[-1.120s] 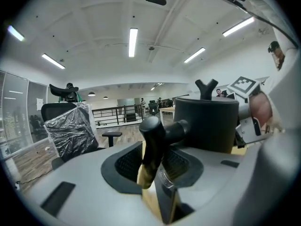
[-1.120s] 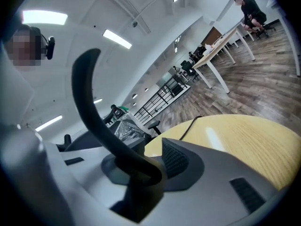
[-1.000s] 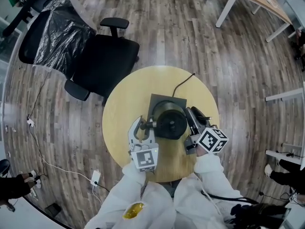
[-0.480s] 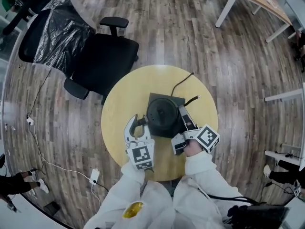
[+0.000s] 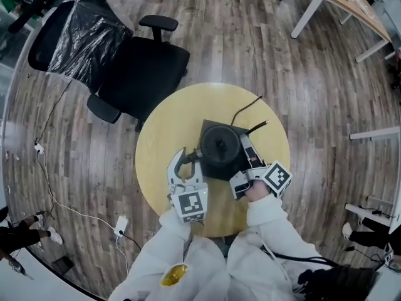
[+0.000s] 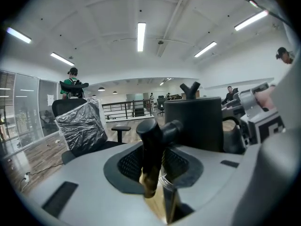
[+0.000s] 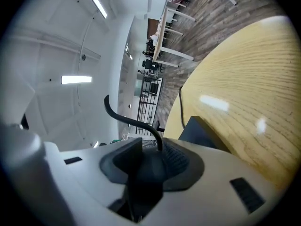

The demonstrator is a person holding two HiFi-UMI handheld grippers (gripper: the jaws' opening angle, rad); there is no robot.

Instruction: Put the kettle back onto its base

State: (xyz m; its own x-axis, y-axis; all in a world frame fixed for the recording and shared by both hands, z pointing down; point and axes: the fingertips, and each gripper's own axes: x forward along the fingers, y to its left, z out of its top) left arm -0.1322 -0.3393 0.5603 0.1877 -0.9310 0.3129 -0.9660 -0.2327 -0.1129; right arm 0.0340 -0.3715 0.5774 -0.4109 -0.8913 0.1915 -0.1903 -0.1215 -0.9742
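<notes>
A black kettle point(image 5: 220, 144) is over its dark square base point(image 5: 214, 173) on the round yellow table point(image 5: 163, 137); I cannot tell whether it rests on the base. My left gripper point(image 5: 190, 157) is shut on the black side handle point(image 6: 153, 140) that sticks out from the kettle's left. The kettle body point(image 6: 195, 124) stands just beyond that handle. My right gripper point(image 5: 245, 144) is at the kettle's right side. It is rolled over and shut on the kettle's dark main handle point(image 7: 141, 173). The base's edge point(image 7: 202, 131) shows past the right jaws.
The base's power cord point(image 5: 247, 108) runs off the table's far edge. A black office chair point(image 5: 141, 74) stands at the table's far left, and a plastic-covered chair point(image 5: 78, 33) behind it. A wooden desk point(image 5: 344, 2) is at the far right. A floor cable leads to a plug block point(image 5: 119, 227).
Both grippers have carried the kettle away from me, from the base's near edge to over its middle. The right gripper has rolled as it went.
</notes>
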